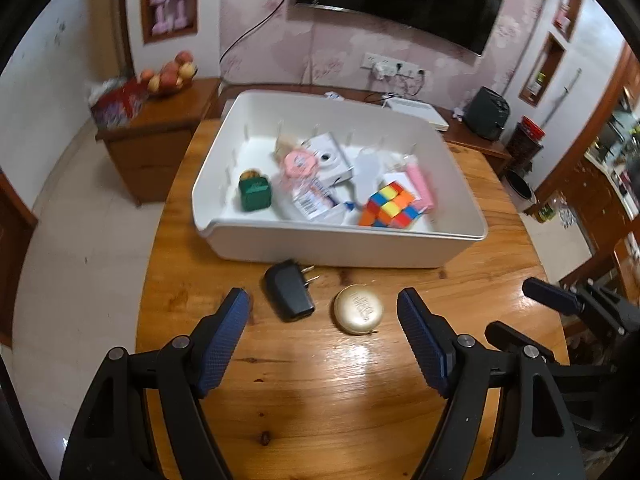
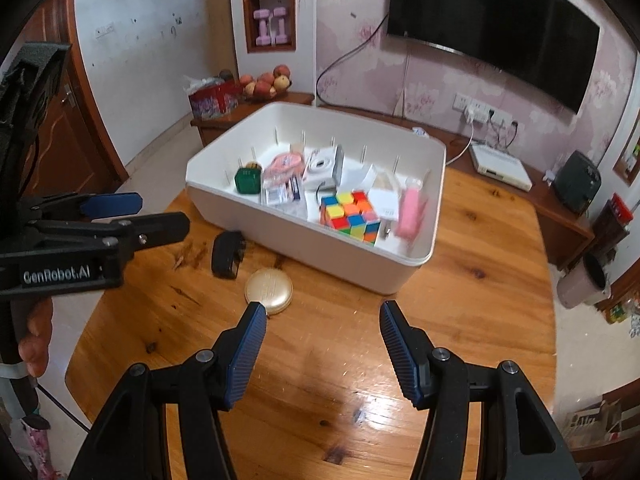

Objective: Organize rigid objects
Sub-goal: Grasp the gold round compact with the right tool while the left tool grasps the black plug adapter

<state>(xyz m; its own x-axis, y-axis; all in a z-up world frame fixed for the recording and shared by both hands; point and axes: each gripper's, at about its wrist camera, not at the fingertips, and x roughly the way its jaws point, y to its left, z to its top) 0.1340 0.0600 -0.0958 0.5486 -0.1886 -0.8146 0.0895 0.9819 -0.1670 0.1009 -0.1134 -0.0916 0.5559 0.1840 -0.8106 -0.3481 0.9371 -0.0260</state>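
A white bin (image 1: 320, 246) (image 2: 400, 276) stands on the wooden table and holds a colour cube (image 1: 386, 204) (image 2: 352, 216), a green box (image 1: 255, 194) (image 2: 247, 180), a pink round item (image 1: 299, 163), a white box (image 1: 334, 158) (image 2: 322, 166) and a pink bar (image 1: 422, 184) (image 2: 412, 210). A black plug adapter (image 1: 288, 290) (image 2: 227, 254) and a gold round case (image 1: 358, 309) (image 2: 269, 286) lie on the table in front of the bin. My left gripper (image 1: 324, 304) is open and empty just short of both. My right gripper (image 2: 322, 314) is open and empty, right of the gold case.
The right gripper shows at the right edge of the left wrist view (image 1: 560, 300); the left gripper shows at the left of the right wrist view (image 2: 112, 216). A wooden sideboard (image 1: 160, 136) with fruit stands behind the table. A TV (image 2: 492, 20) hangs on the wall.
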